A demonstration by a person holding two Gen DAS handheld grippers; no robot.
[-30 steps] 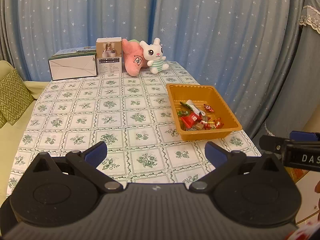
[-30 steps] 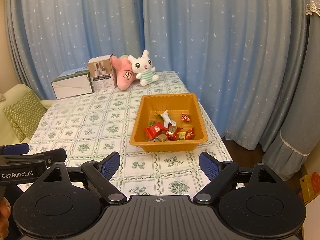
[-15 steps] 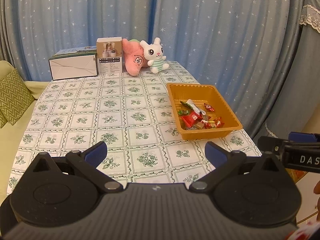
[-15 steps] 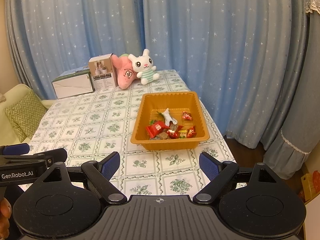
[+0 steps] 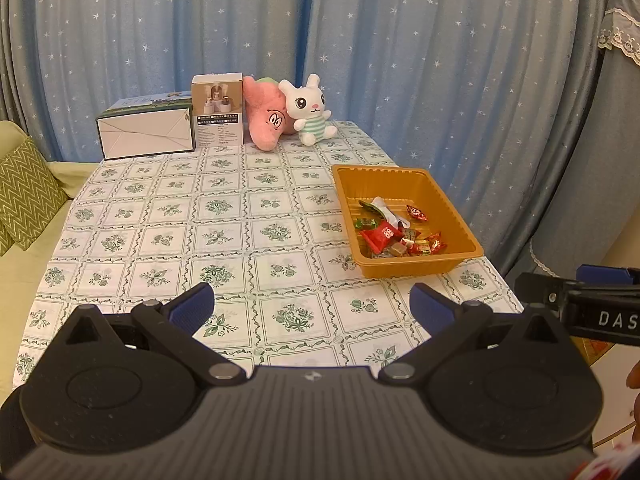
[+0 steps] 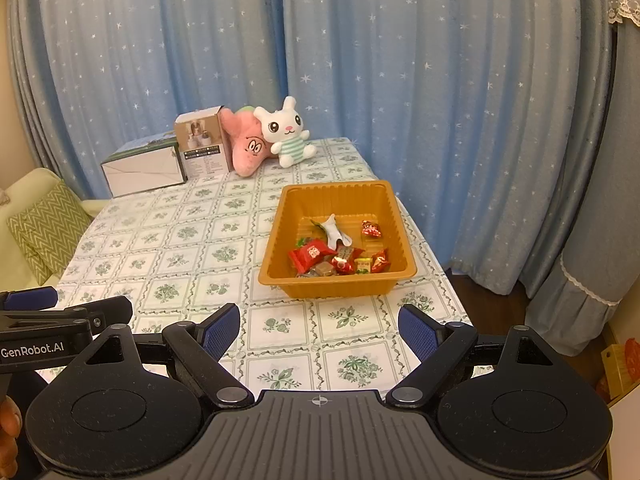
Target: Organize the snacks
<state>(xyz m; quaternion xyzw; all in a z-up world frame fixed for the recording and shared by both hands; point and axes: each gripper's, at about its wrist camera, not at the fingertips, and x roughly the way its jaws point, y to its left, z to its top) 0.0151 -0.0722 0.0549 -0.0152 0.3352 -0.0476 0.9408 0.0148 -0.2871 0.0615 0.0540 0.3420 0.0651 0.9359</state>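
An orange plastic tray stands near the table's right edge and holds several wrapped snacks, among them a red packet and a white wrapper. My left gripper is open and empty, above the near edge of the table, left of and short of the tray. My right gripper is open and empty, just short of the tray's near wall. Each gripper shows at the edge of the other's view.
A white box, a small carton, a pink plush and a white bunny plush line the table's far edge. A sofa with a green cushion stands at the left. Blue curtains hang behind.
The right gripper has drawn back and risen slightly, so the tray sits higher in its view. The left gripper has hardly moved. Both stay open.
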